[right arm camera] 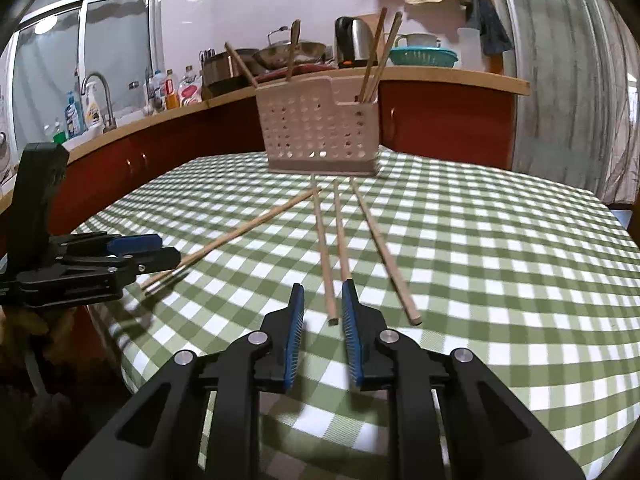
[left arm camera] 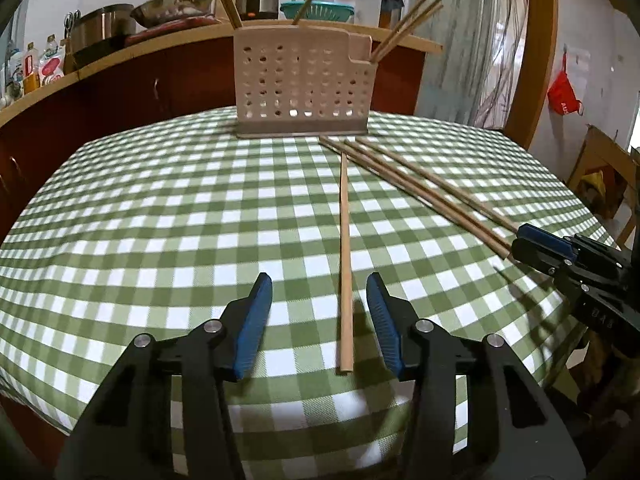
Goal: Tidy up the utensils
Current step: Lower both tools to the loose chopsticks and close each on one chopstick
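Note:
A pink perforated utensil holder [left arm camera: 302, 84] [right arm camera: 320, 132] stands at the far side of the green checked table, with several chopsticks upright in it. Four wooden chopsticks lie loose on the cloth. In the left wrist view my left gripper [left arm camera: 319, 284] is open around the near end of a single chopstick [left arm camera: 345, 264]. In the right wrist view my right gripper [right arm camera: 323, 292] is open, its jaws either side of the near end of one chopstick [right arm camera: 325, 256], with two more chopsticks [right arm camera: 384, 252] just right of it. The right gripper also shows in the left wrist view [left arm camera: 532, 244].
A wooden counter [right arm camera: 440, 72] behind the table carries pots, a kettle [right arm camera: 354, 42], a teal colander and bottles by a sink tap. The table's near edge [left arm camera: 280, 440] drops off under both grippers. A chair [left arm camera: 600, 168] stands at the right.

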